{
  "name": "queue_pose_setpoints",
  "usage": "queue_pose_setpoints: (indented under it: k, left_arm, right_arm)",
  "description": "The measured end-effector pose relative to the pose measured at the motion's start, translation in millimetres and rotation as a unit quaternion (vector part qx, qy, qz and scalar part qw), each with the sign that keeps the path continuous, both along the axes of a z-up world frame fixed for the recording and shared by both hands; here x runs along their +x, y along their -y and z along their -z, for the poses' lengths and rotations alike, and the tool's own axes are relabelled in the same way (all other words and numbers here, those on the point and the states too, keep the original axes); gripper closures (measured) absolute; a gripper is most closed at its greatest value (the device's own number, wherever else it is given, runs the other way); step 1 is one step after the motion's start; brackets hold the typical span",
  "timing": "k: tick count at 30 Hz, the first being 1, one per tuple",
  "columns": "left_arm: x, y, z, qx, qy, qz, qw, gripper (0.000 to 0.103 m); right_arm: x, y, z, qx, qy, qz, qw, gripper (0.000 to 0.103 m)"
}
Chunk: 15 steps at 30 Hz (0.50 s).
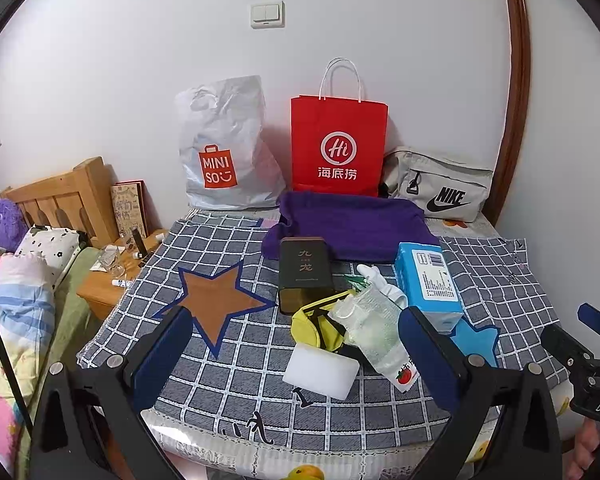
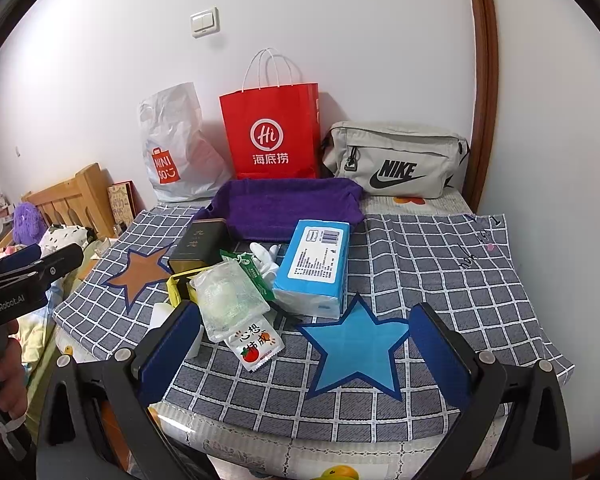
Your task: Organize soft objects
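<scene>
tissue pack [image 2: 314, 266] long axis toward wall | both grippers wide | sponge [image 1: 321, 372] flat, probably

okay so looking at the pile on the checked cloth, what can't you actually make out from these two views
- White sponge block: clear in the left wrist view; in the right wrist view the right gripper finger hides most of it.
- Yellow item: the clear pouch covers part in both views, so what it is cannot be told.
- Red paper bag and white plastic bag: contents hidden by their own walls.
- Blue tissue pack: label print too small.
</scene>
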State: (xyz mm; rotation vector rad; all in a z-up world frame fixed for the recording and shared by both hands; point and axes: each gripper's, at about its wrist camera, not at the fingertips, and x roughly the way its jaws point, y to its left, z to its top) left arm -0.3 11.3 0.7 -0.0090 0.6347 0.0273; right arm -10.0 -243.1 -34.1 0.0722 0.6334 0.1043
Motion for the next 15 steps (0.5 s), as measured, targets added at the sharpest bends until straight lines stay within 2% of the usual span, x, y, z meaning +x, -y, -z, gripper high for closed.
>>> queue_pose_setpoints:
  k: [15]
  left_arm:
    - [0.9,0.8,1.6,0.001,0.0,0.0,1.0,0.0]
  right_arm:
    - [-0.7,-0.1,-0.2,0.0,0.001,-0.001,1.0,0.0]
